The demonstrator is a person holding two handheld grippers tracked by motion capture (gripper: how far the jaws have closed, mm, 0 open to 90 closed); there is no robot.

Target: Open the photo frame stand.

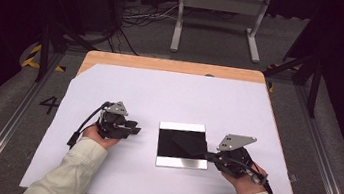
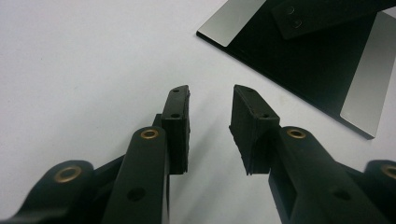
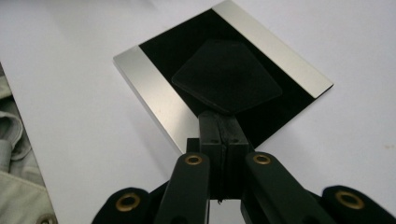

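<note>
- black flat piece [image 3: 227, 77]: thin, dark, roughly 5-sided with rounded corners; sits over the black middle of the square plate [image 3: 159, 100]; in the high view the black flat piece [image 1: 186, 143] is toward the plate's 3 o'clock half; whether it lies flat on the plate or is lifted slightly I cannot tell
- right gripper [image 3: 226, 133]: jaws pressed together on the near corner of the piece, so it is clamped on the piece's edge; in the high view the right gripper [image 1: 211, 156] reaches in from the plate's 4 o'clock corner
- square plate [image 1: 183, 145]: black centre with 2 silver strips on opposite edges; lies flat on the white sheet [image 1: 160, 95], just toward 6 o'clock of the sheet's centre
- left gripper [image 2: 211, 116]: jaws apart, nothing between them; hovers over bare white sheet with the plate's corner at 1 o'clock in its own view; in the high view the left gripper [image 1: 131, 128] is near the plate's 9 o'clock side, not touching it
- progress, judged: grip on the piece looks done; lifting it off or shifting it on the plate looks still to do; left gripper has no part yet, perhaps ready to steady the plate
- table [image 1: 129, 61]: wooden edge at 12 o'clock beyond the sheet
</note>
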